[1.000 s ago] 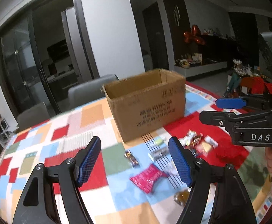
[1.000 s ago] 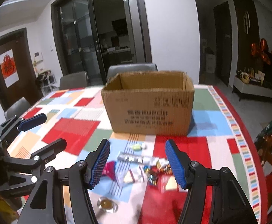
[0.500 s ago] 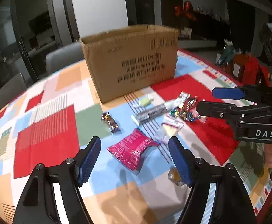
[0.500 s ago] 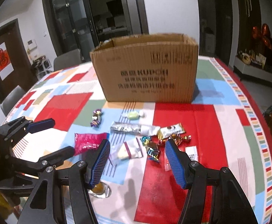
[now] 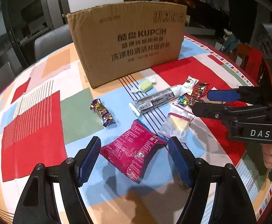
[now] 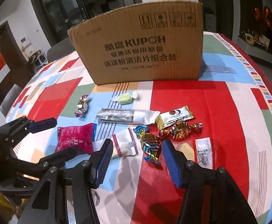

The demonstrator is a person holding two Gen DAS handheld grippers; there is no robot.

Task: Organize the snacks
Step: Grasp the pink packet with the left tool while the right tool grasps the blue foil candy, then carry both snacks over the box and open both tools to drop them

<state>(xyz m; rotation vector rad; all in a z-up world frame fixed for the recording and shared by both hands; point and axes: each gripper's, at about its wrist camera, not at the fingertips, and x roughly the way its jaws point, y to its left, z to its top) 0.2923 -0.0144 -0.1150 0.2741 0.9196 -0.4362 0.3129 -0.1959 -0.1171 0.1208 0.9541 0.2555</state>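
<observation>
Both claws hang low over the bench (image 5: 42,130), and I place everything by the cardboard box (image 5: 126,41) standing at the far side. My left claw (image 5: 134,160) stands open, its blue pads on either side of the near end of the magenta snack packet (image 5: 134,149), not pressing it. That packet lies flat on the cloth, well in front of the box.

My right claw (image 6: 136,160) is closing. Between its pads lies a blue-and-gold wrapped candy (image 6: 150,145), with a clear packet holding a pale biscuit (image 6: 124,145) just beside the left pad; neither pad is touching a snack, so nothing is held.

Closer to the box, a pale green candy in clear wrap (image 6: 124,98) lies just in front of its printed face. A purple-and-silver candy (image 6: 82,106) sits in front of the box's left corner. A long silver-and-white bar wrapper (image 6: 124,116) lies across the stripes between the green candy and my right claw, and a white-and-gold packet (image 6: 175,118) touches its right end. A round gold-and-red candy (image 6: 180,131) rests just this side of that packet, and a small clear sachet with print (image 6: 204,152) lies nearer me, to the right of my right claw.

Part of a hand (image 5: 271,156) grips the right handle.
</observation>
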